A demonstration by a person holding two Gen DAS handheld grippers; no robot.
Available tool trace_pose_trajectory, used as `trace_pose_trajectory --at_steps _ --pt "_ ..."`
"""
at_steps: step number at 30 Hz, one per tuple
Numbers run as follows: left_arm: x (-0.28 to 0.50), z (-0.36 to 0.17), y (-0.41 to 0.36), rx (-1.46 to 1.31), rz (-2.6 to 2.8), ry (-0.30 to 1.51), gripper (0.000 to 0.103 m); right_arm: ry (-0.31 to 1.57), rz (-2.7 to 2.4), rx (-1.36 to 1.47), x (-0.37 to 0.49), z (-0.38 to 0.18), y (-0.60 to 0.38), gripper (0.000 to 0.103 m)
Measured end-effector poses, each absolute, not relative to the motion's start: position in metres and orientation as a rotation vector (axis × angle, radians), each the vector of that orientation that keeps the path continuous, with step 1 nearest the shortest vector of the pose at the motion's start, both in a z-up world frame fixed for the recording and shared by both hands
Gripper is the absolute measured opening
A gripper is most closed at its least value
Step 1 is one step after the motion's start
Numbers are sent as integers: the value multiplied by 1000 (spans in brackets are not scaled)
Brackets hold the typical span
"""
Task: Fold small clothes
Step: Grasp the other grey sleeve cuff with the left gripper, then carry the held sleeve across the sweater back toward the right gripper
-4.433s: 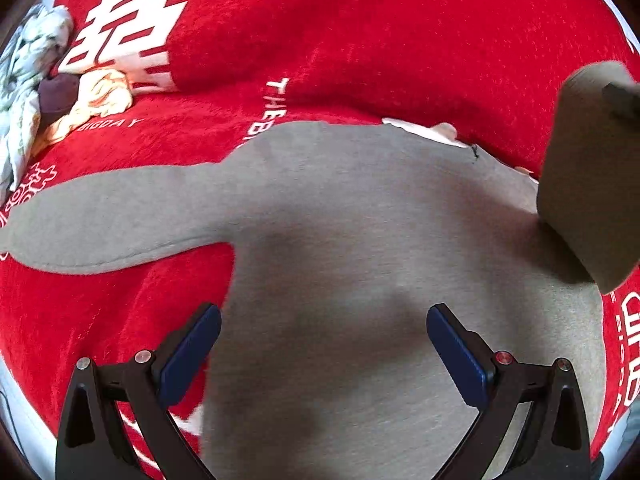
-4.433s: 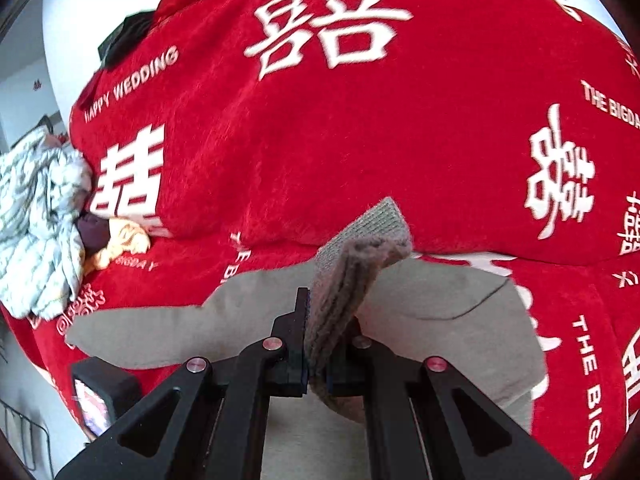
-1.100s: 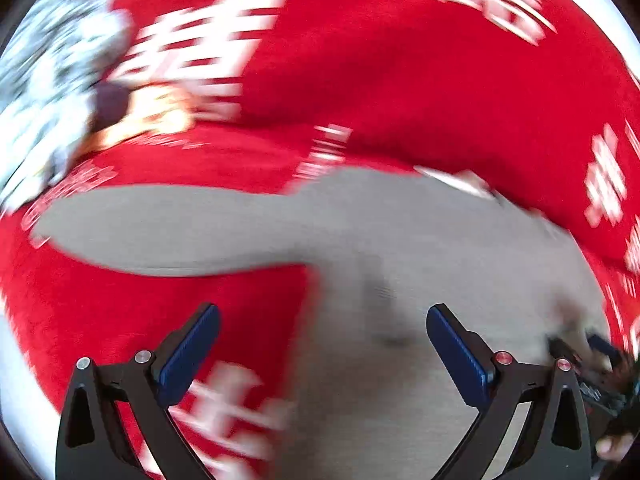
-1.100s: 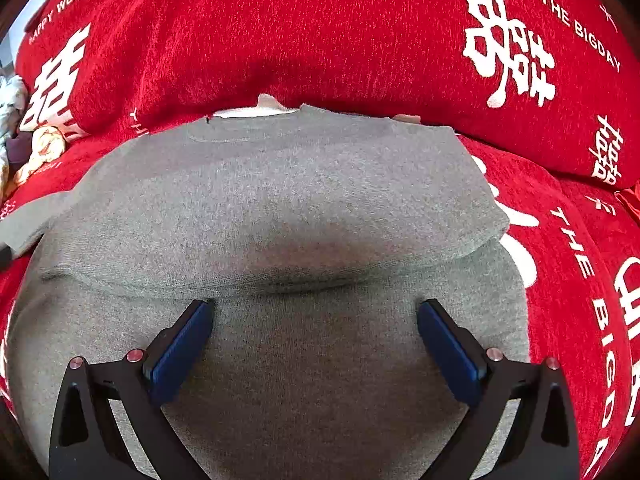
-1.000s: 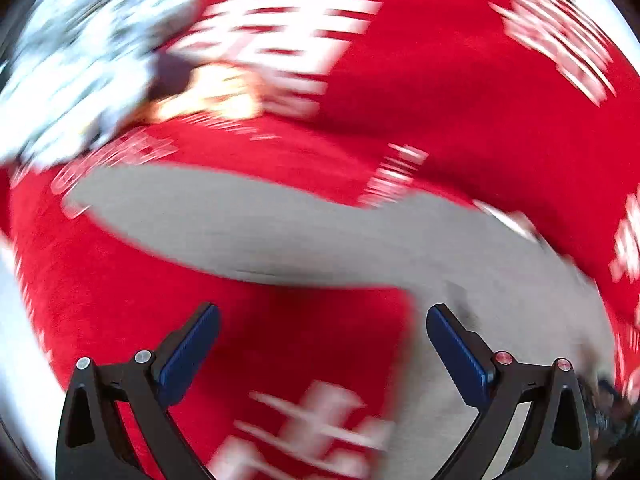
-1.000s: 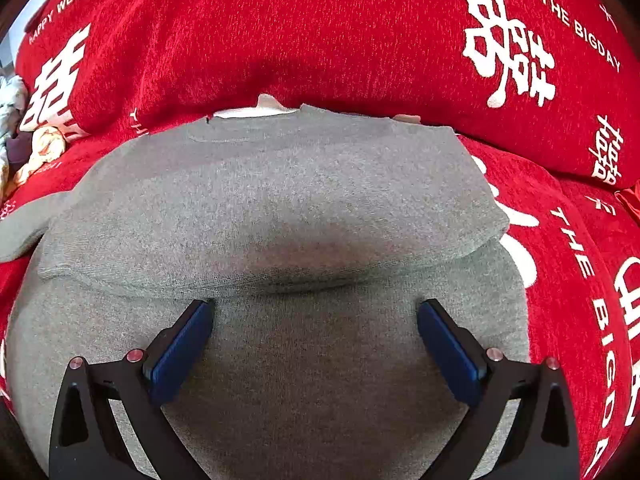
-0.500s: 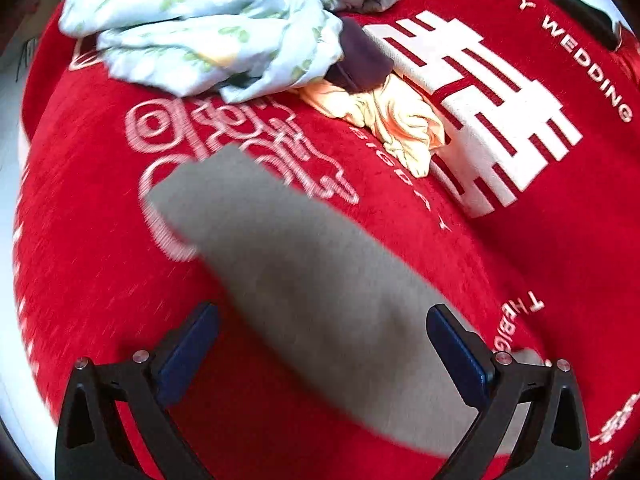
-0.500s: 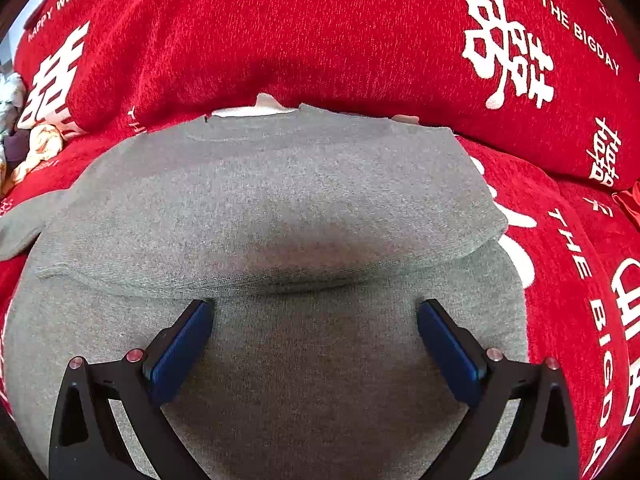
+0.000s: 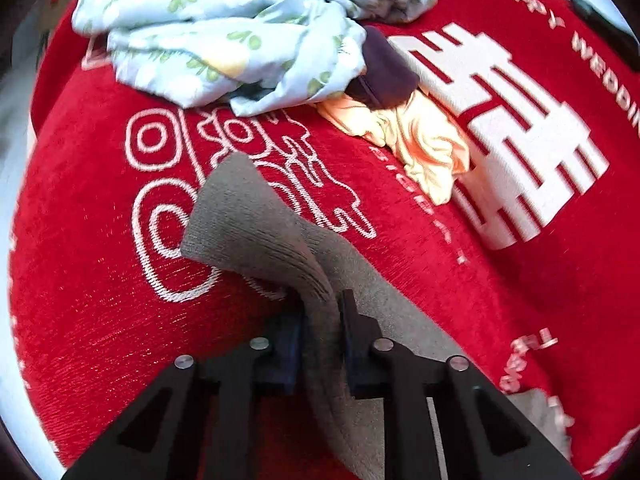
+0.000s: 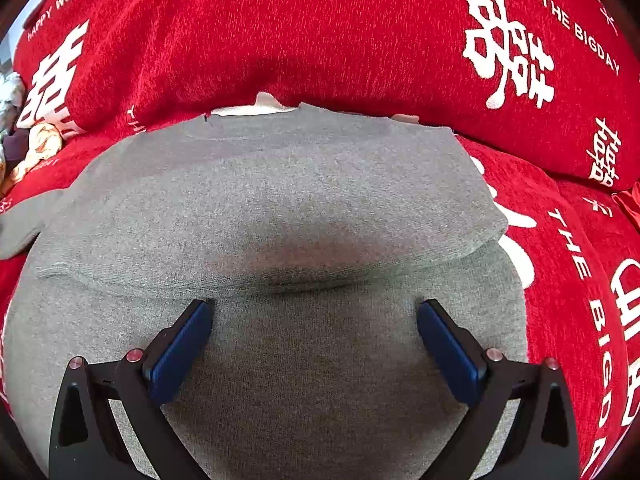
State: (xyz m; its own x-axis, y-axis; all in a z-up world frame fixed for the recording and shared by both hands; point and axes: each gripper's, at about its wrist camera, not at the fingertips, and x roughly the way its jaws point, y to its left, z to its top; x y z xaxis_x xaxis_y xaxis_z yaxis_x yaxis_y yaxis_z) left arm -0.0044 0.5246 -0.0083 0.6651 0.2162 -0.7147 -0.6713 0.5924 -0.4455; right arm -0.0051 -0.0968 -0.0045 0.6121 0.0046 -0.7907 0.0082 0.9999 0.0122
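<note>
A grey knit sweater (image 10: 280, 200) lies on a red cover, its right sleeve folded across the chest. In the left wrist view its other grey sleeve (image 9: 256, 224) runs out over the red cloth, and my left gripper (image 9: 320, 320) is shut on it, with the cuff end standing up past the pads. In the right wrist view my right gripper (image 10: 314, 332) hangs open just above the sweater's lower body, nothing between its blue pads (image 10: 180, 352).
A crumpled pale blue leaf-print cloth (image 9: 224, 28), a dark maroon piece (image 9: 384, 72) and a peach garment (image 9: 420, 144) lie piled beyond the sleeve. The red cover (image 9: 520, 280) bears white lettering and rises as a cushioned back (image 10: 320, 32) behind the sweater.
My left gripper swung left from the sweater's body out along the sleeve and closed on it near the cuff, lifting the cuff end. The right gripper has stayed where it was, open.
</note>
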Motion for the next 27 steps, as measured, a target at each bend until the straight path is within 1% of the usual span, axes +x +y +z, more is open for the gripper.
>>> trace_pose_trajectory --at_steps 6,8,10,11,15,20,24,27 --pt "-25 -4 533 -846 464 611 10 912 -5 11 -5 -4 -96 102" --pt "-28 5 529 -821 434 598 10 918 -6 7 -5 -3 -95 102" --pt "-28 13 523 -783 423 597 10 923 -17 -18 -6 2 -92 100" --pt "-28 17 520 -766 416 596 10 906 -29 -35 -8 7 -90 97" --pt "-27 35 505 -704 403 587 10 797 -12 -70 -17 38 -68 97" --pt "-20 58 476 -584 397 597 10 802 134 -56 10 59 -16 97" --pt "-14 74 455 -534 361 606 10 835 225 -115 53 56 55 97" --pt "-10 84 441 -483 351 609 10 898 270 -122 85 41 103 97"
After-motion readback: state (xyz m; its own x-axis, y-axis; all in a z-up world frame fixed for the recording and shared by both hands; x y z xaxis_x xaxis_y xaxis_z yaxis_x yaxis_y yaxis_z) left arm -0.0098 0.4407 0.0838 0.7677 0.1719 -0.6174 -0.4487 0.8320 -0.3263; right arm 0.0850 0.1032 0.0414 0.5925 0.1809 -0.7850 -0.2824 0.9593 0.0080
